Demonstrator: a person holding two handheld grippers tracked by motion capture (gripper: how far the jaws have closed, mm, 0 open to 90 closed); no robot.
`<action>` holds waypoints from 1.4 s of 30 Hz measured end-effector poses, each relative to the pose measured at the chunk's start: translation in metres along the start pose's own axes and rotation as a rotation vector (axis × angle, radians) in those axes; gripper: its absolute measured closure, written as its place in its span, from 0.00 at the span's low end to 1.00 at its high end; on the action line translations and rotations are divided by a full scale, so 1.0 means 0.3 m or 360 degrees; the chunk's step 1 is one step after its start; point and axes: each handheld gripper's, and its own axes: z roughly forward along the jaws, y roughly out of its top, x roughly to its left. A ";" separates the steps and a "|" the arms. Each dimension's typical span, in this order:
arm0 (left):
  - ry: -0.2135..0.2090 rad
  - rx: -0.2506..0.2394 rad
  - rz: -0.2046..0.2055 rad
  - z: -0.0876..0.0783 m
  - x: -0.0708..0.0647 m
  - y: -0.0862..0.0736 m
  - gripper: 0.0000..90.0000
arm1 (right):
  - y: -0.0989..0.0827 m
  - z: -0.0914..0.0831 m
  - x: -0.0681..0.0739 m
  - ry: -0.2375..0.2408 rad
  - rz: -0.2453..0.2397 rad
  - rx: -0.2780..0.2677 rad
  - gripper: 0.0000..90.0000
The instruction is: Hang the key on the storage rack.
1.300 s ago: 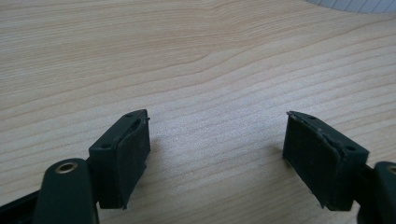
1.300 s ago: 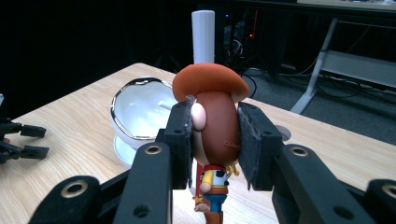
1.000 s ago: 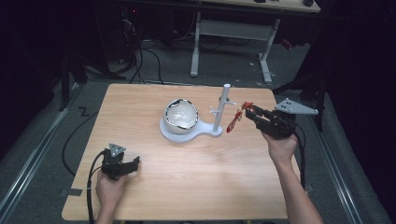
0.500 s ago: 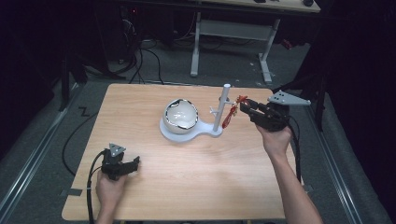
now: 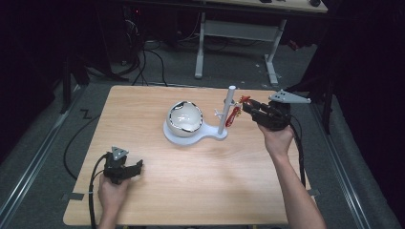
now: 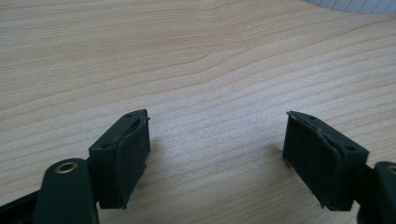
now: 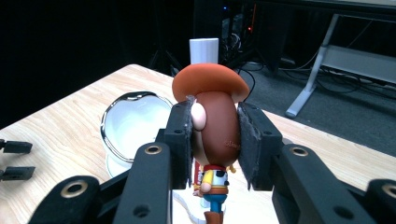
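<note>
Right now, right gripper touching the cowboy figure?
Touching. The right gripper view shows the right gripper with both pads pressed against the cowboy figure at its head, no gap either side.

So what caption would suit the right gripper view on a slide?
Right gripper clamps a cowboy figurine by its head, before a white post.

- left gripper (image 5: 136, 168): black body, a small grey three-cornered plate on top, a black cable looping from its rear.
- its jaws in the left gripper view (image 6: 217, 154): black blocks with rough, worn pads; small holes on top; a brass-ringed pivot hole on the left link.
- right gripper (image 5: 246, 108): black, with a larger grey three-cornered plate and a black cable along the forearm.
- right gripper view (image 7: 215, 140): black links with brass-ringed holes, grey-edged pads.
- both forearms are bare, no sleeves.
</note>
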 end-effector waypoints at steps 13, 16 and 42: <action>0.0003 0.0002 0.0004 0.000 -0.001 0.000 0.26 | -0.043 0.008 -0.033 -0.0046 0.0055 0.0027 0.75; 0.0003 0.0002 0.0004 0.000 -0.001 0.000 0.26 | -0.056 0.009 -0.038 -0.0051 0.0064 0.0037 0.75; 0.0003 -0.0003 0.0001 0.001 -0.001 0.000 0.26 | -0.111 0.055 -0.013 -0.0067 0.0041 0.0121 0.75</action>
